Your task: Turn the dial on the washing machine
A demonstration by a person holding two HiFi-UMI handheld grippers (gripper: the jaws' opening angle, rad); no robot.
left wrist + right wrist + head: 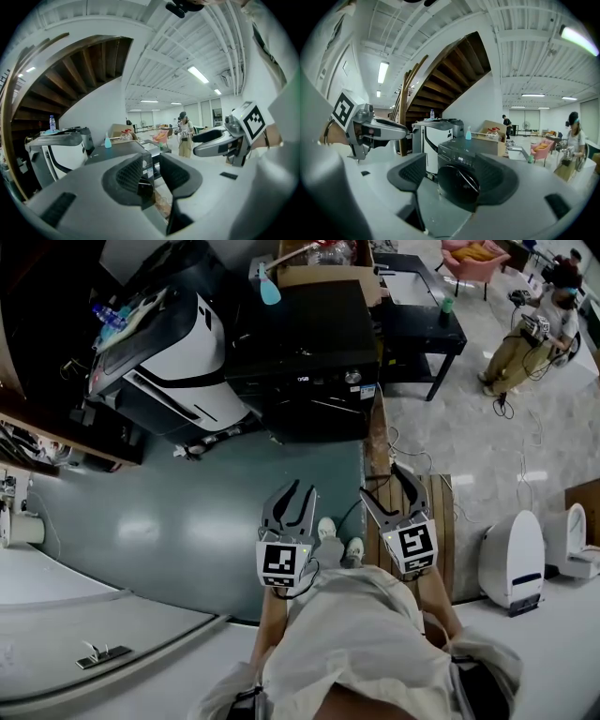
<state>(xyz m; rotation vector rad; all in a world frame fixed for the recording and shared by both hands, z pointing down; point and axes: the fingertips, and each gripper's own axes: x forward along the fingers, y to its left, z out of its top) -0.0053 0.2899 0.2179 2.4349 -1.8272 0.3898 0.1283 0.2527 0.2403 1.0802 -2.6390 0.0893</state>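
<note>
Washing machine's small round silver dial (352,377), on the black front-loader (300,334), looks rigid and smooth, so its rim is probably the place to pinch. Well away, the left gripper (298,495) and right gripper (384,488) hang with jaws apart, empty.

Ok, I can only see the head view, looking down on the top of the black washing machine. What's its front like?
Observer: The right gripper view faces the washing machine front-on. It has a big round dark door.
Operator: Is anything written on it?
Observer: Yes, small white characters show just above the door, too small to read.
Operator: What's up above the machines?
Observer: Dark wooden stairs climb overhead, above the white machine beside the washer.
</note>
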